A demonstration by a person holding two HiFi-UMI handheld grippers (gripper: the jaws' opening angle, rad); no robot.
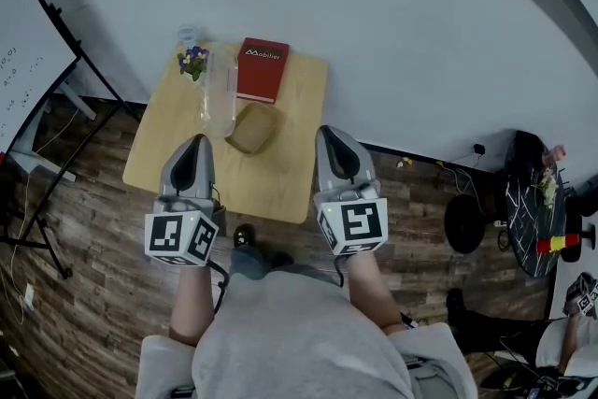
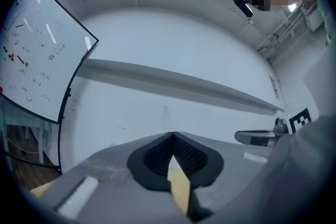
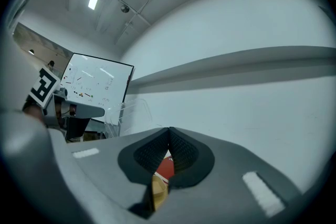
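Note:
A small wooden table (image 1: 290, 173) stands against the white wall. On it lie a red book (image 1: 262, 68), a clear plastic container (image 1: 220, 93), a tan rounded object (image 1: 250, 128) and a little glass of purple flowers (image 1: 193, 61). My left gripper (image 1: 193, 143) hovers over the table's near left part, shut with nothing between its jaws (image 2: 172, 135). My right gripper (image 1: 334, 135) hangs over the near right edge, also shut and empty (image 3: 169, 129). Below its closed tips the red book (image 3: 165, 168) shows. Each gripper view catches the other gripper (image 2: 262, 137) (image 3: 79, 111) beside it.
A whiteboard (image 1: 23, 61) on a black stand is at the left, its legs on the wooden floor. At the right are a black round table (image 1: 531, 210), a dark stool (image 1: 464, 224) and a seated person (image 1: 561, 341). My own legs are below.

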